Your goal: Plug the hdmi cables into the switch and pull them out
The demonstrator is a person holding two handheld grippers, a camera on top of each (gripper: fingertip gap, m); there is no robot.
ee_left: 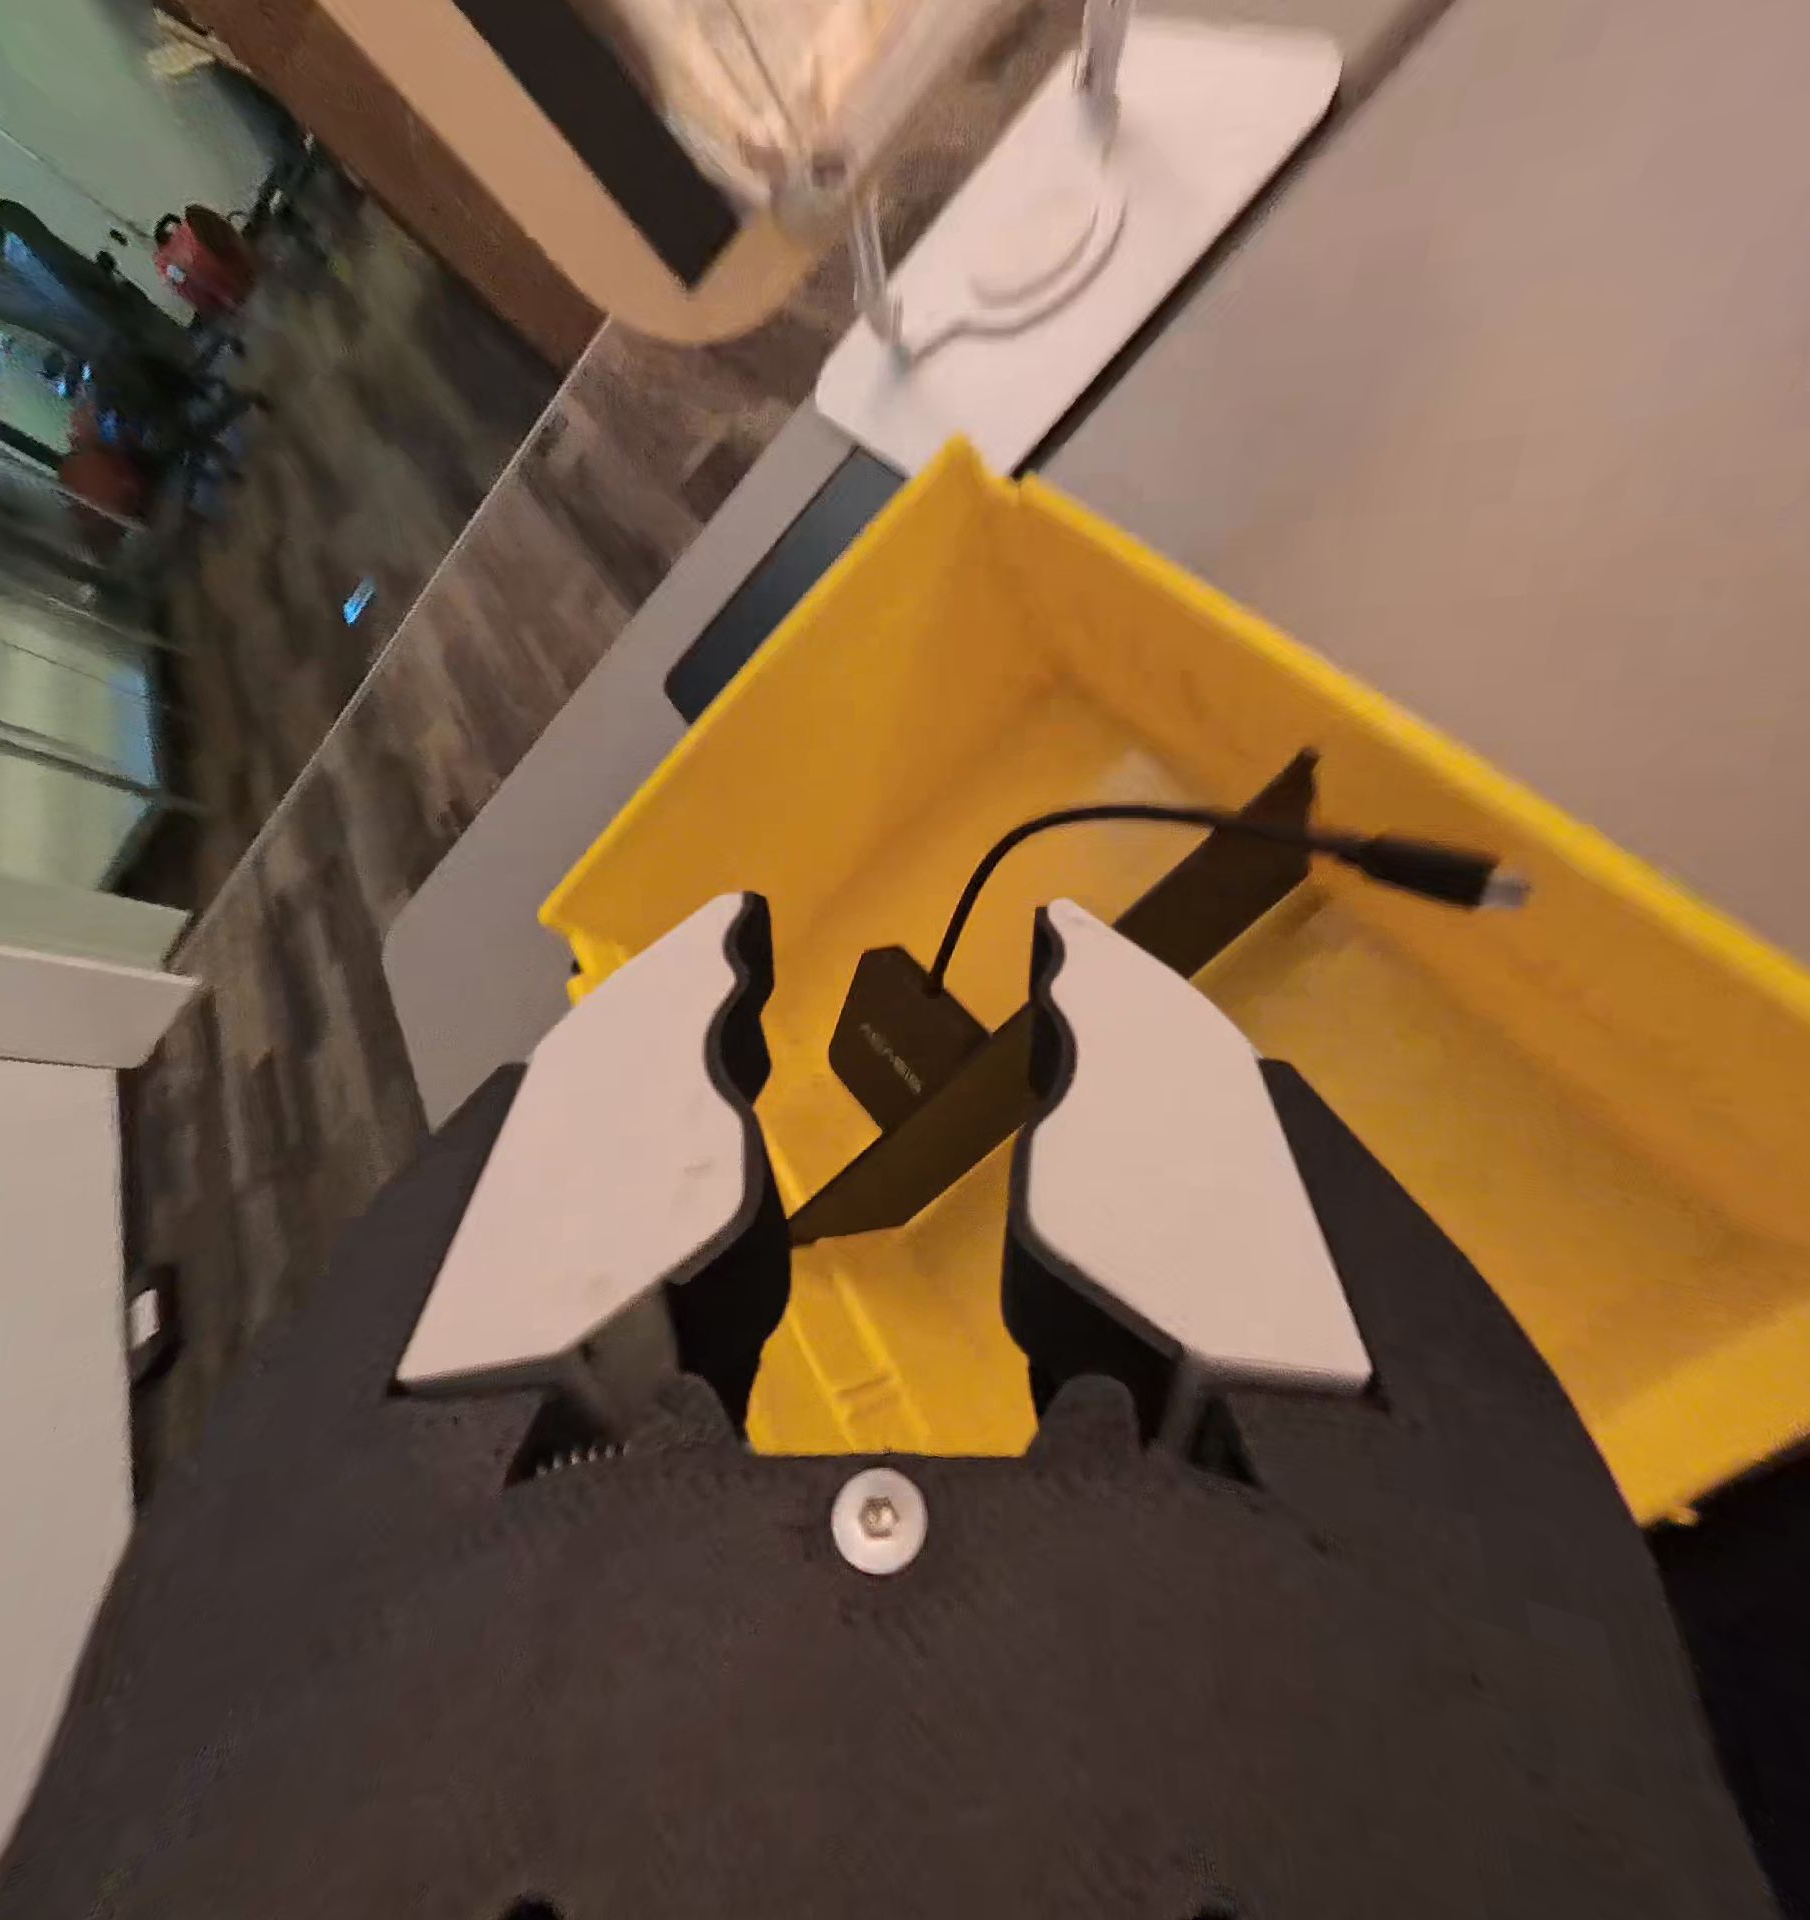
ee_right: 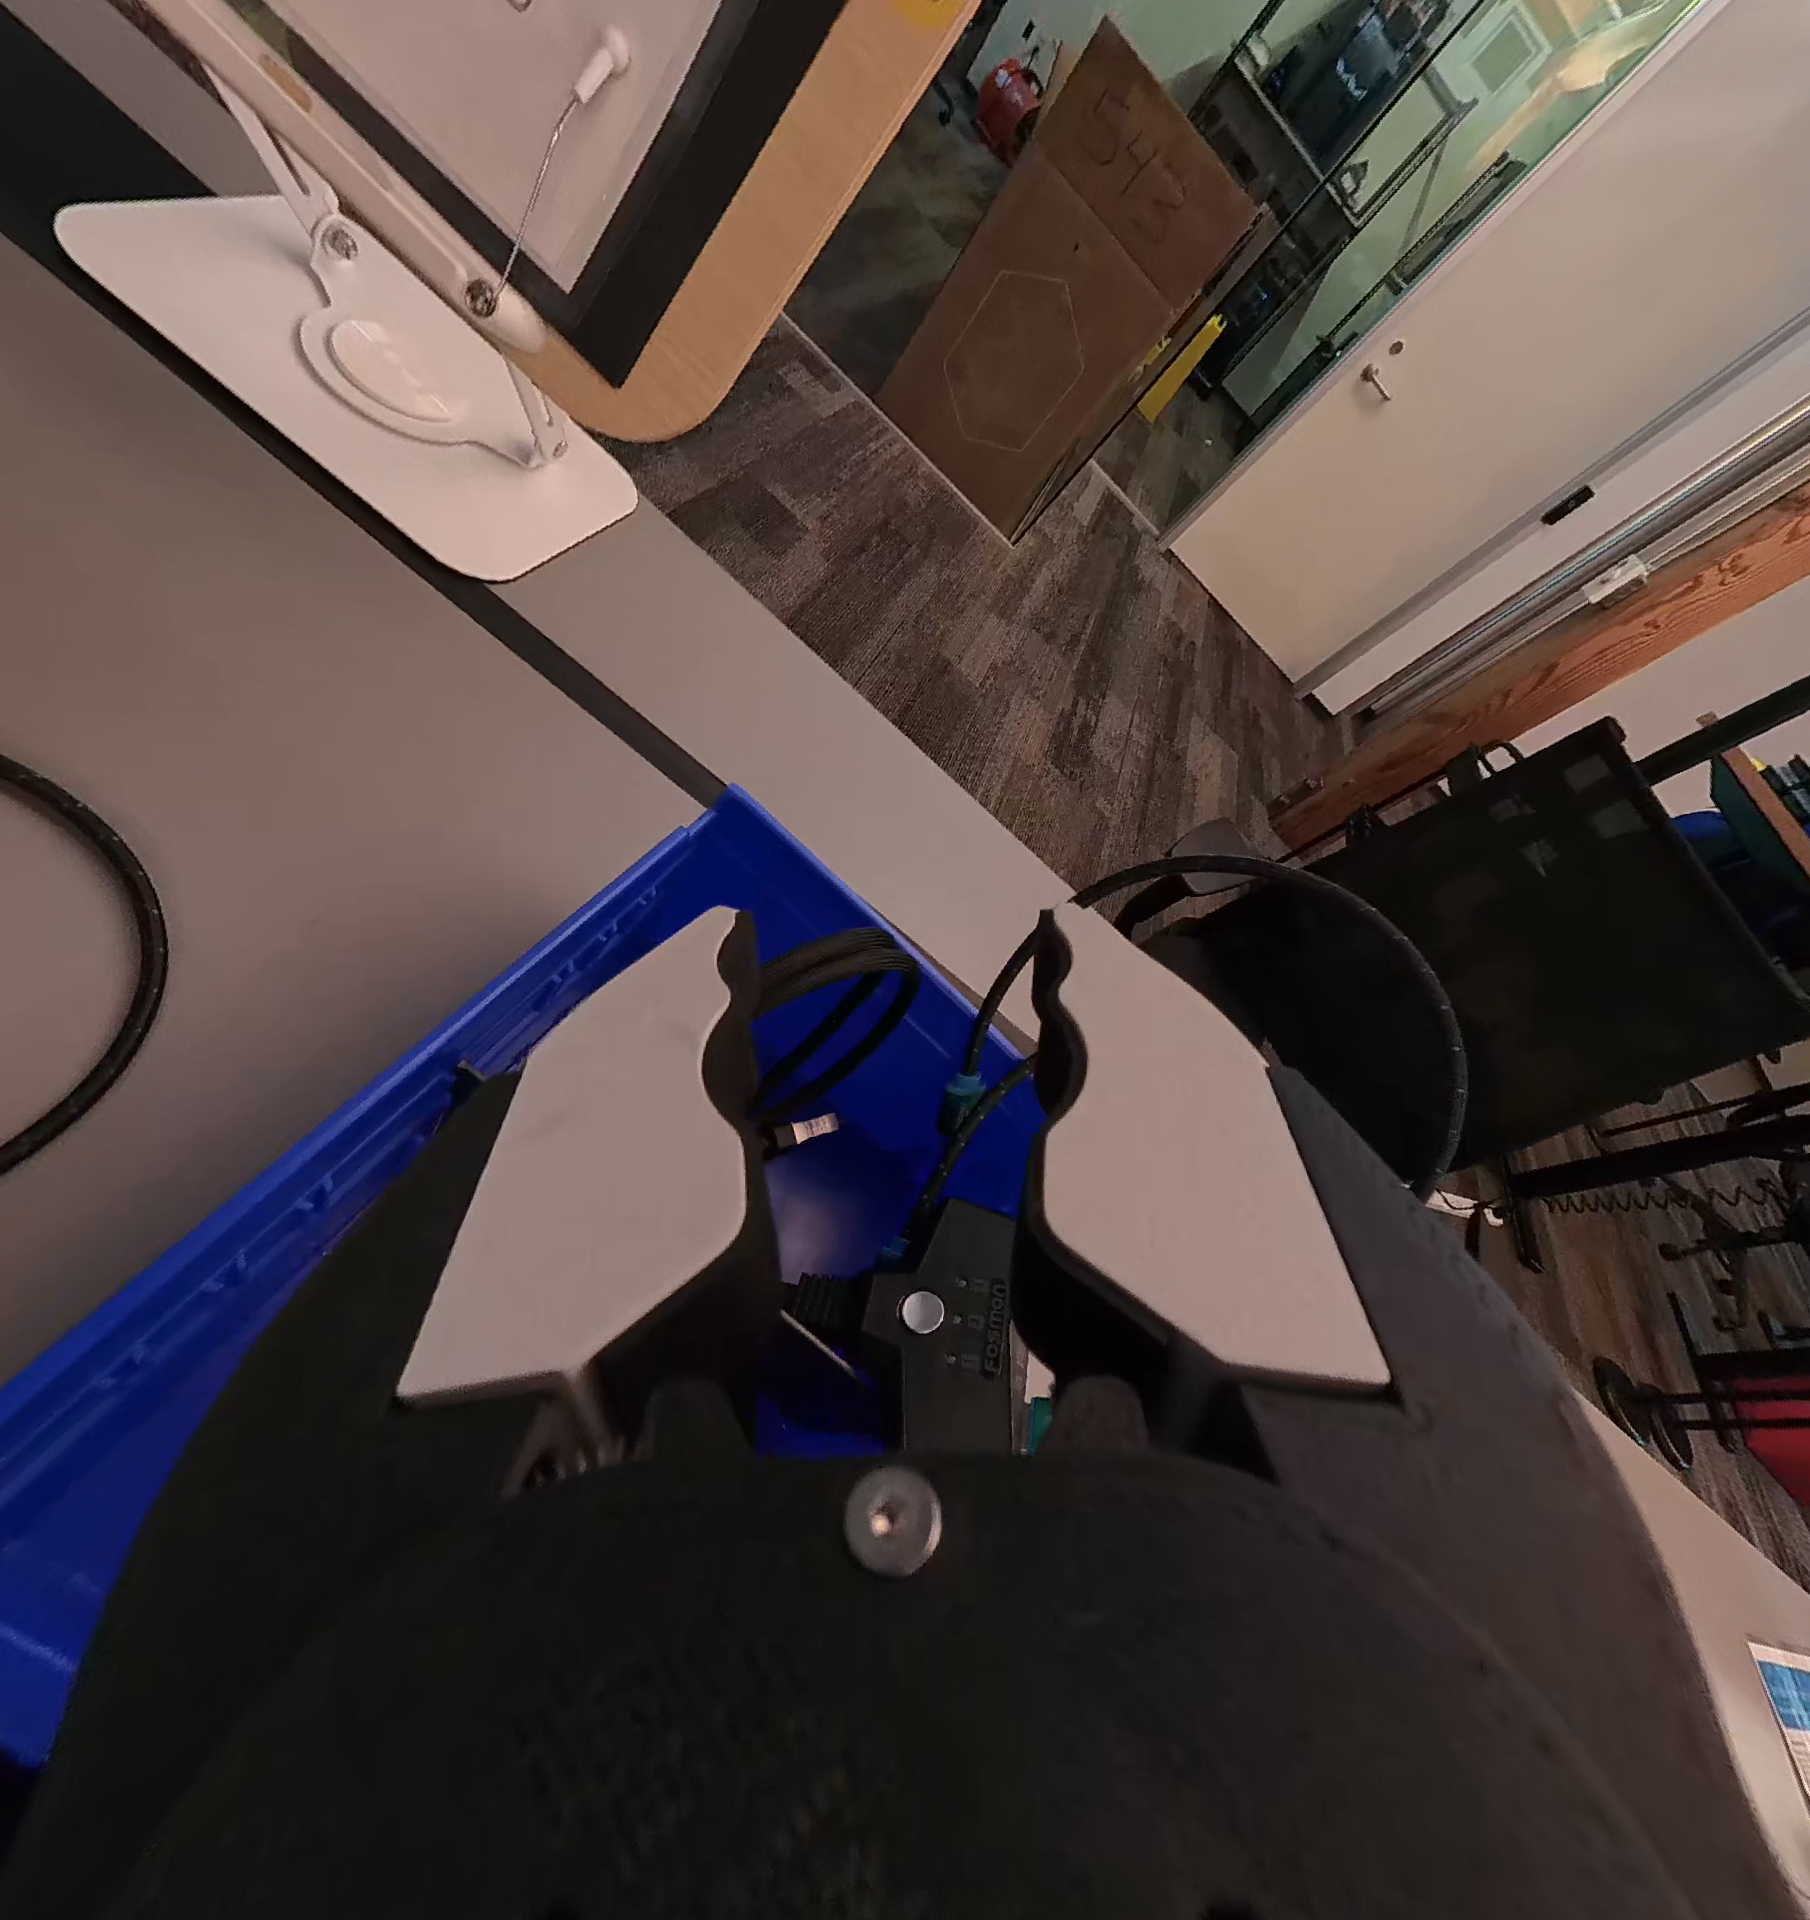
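Observation:
In the left wrist view my left gripper is open above a yellow bin. Inside the bin a small black adapter with a short black cable and plug leans on a dark divider. In the right wrist view my right gripper is open over a blue bin. Inside it lies a black HDMI switch with a round silver button, braided cables with teal plugs attached, and a coiled black cable with a loose plug. Neither gripper holds anything.
The bins stand on a grey table near its edge. A white stand base sits at the back; it also shows in the left wrist view. A black cable loop lies on the table. Chairs and carpet lie beyond. The grippers' ends are close to 55 cm from one another. The black HDMI switch sits 20 cm or so from the ends of my right fingers.

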